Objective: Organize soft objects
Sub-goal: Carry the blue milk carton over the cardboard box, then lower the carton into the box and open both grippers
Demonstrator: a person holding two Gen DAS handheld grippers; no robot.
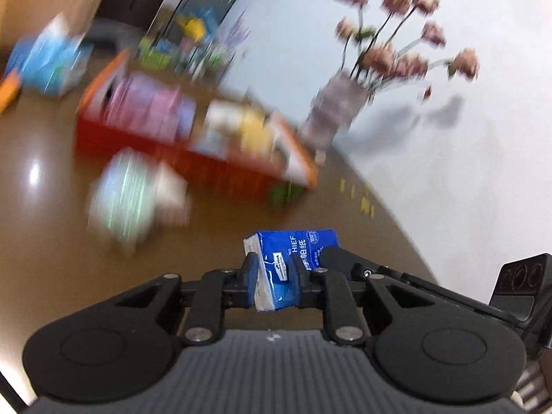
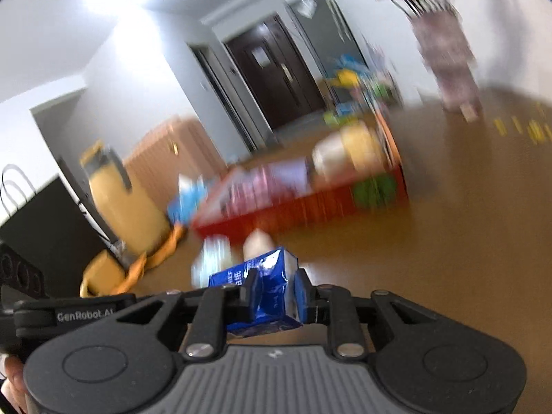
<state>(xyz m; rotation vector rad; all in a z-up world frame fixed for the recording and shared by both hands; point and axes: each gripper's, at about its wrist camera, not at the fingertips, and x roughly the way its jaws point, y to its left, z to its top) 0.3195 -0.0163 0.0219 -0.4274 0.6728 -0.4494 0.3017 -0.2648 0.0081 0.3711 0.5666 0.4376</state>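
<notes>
Where readable: blue tissue pack [image 1: 289, 269] "HIEF"; right gripper [image 2: 274, 293] "GenRobot.AI".

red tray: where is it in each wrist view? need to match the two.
Left wrist: red tray sits left of centre, mid-height, running diagonally, blurred, beyond the left claw shut on a blue tissue pack.
Right wrist: red tray sits centre to right of centre, mid-height, beyond the right claw.
Shared landmark: the vase of pink flowers, behind the tray's right end against the white wall.
</notes>
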